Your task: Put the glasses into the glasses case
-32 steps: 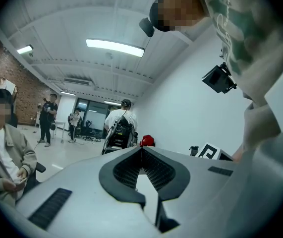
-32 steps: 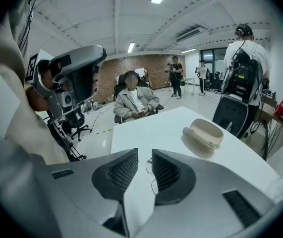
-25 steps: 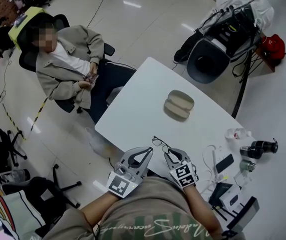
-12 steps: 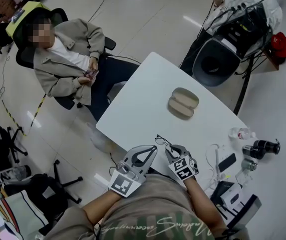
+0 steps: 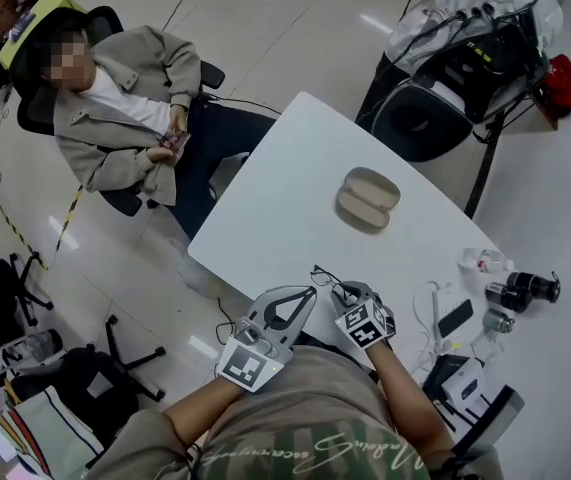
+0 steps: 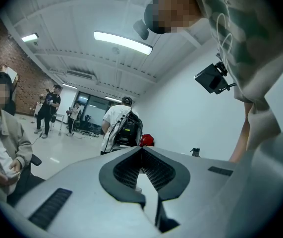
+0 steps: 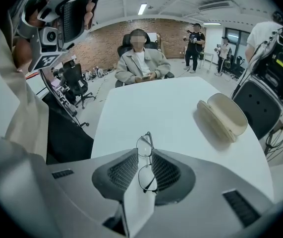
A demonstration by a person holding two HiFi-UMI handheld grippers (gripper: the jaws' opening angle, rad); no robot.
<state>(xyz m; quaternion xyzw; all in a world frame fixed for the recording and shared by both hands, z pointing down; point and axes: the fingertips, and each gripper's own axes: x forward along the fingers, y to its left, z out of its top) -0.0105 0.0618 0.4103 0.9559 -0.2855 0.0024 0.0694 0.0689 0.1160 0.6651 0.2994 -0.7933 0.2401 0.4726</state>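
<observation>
Head view, one moment, itemised:

1. Glasses (image 5: 323, 276): thin dark wire frame, clear lenses. Clamped in the right gripper (image 5: 343, 290) at the table's near edge, off the surface as far as can be judged. In the right gripper view the two lenses stand one above the other between the ribbed pads, the frame edge-on. Holding it this way probably leaves most of the frame free to be lowered into a shell.

2. Glasses case (image 5: 368, 198): cream hard shell, lying open on the white table (image 5: 285, 198), well apart from the glasses and further out across the top. Both halves face upward, so it is ready to receive without a second tool.

3. Left gripper (image 5: 308, 295): jaws closed tip to tip on nothing, tilted up toward the ceiling in its own view. Judged parked beside the right one and idle.

4. Task state: pickup made, carry to the case not yet done.

5. Writing: black-and-white square markers on both gripper cubes. Pale script across the wearer's shirt, too distorted to read. No brand or label legible on case or glasses
</observation>
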